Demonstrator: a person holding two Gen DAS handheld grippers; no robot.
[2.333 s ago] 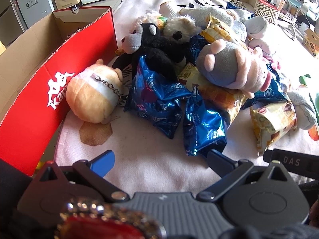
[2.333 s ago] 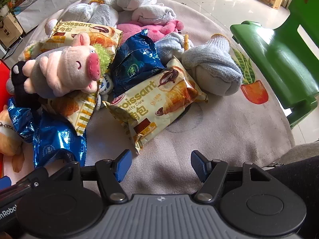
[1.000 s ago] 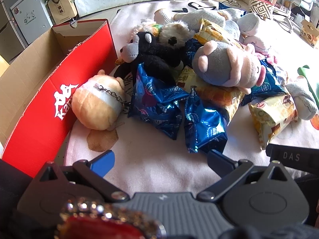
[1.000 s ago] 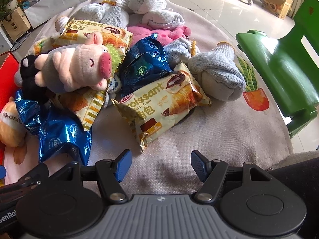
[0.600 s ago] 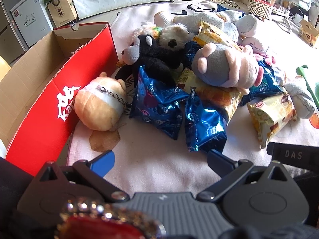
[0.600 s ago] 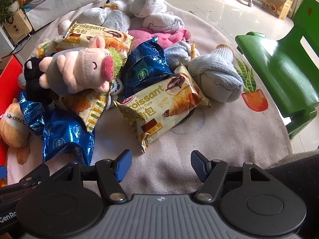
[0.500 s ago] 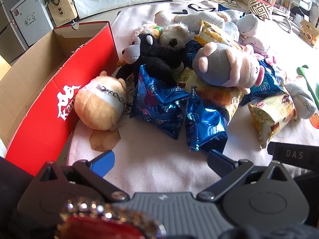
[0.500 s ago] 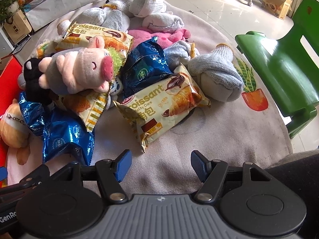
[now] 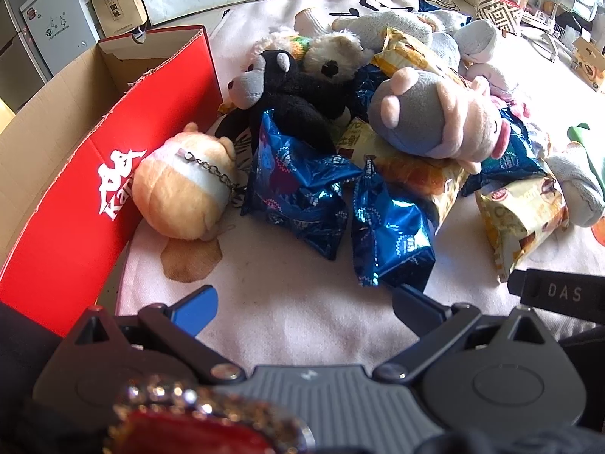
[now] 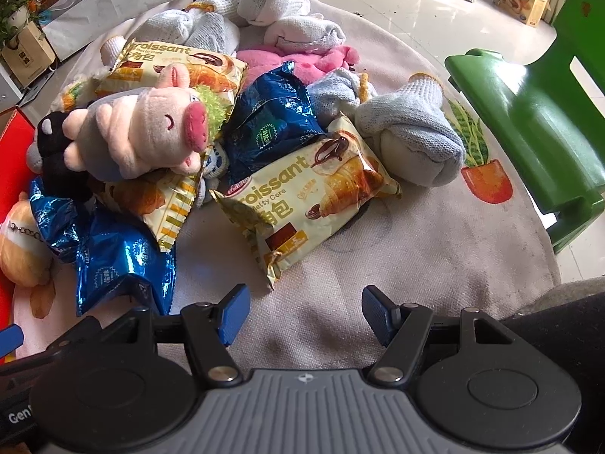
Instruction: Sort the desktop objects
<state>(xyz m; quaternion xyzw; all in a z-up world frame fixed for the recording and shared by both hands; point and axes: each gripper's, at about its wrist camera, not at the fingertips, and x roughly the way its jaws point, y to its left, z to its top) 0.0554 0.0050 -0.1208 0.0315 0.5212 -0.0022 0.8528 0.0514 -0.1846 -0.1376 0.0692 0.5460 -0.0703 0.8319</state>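
A heap of plush toys, snack bags and socks lies on a round pale mat (image 9: 287, 302). In the left wrist view an orange plush (image 9: 181, 185) rests by the red box, a black monkey plush (image 9: 287, 94) and a grey-pink pig plush (image 9: 431, 121) sit behind blue foil bags (image 9: 389, 234). My left gripper (image 9: 302, 302) stands open over bare mat, nothing between its fingers. In the right wrist view a croissant bag (image 10: 306, 204) lies just ahead of my right gripper (image 10: 304, 312), which is open and empty. The pig plush (image 10: 143, 136) and a rolled grey sock (image 10: 412, 140) flank the bag.
An open red cardboard box (image 9: 75, 174) stands along the mat's left side. A green plastic chair (image 10: 537, 102) stands at the mat's right edge. More socks (image 10: 272, 0) and a pink cloth (image 10: 302, 60) lie at the back. Tiled floor and cartons lie beyond.
Both views shifted slightly more than a second ago, widening onto the box and heap. Over the last second nothing moved, and both grippers kept their opening.
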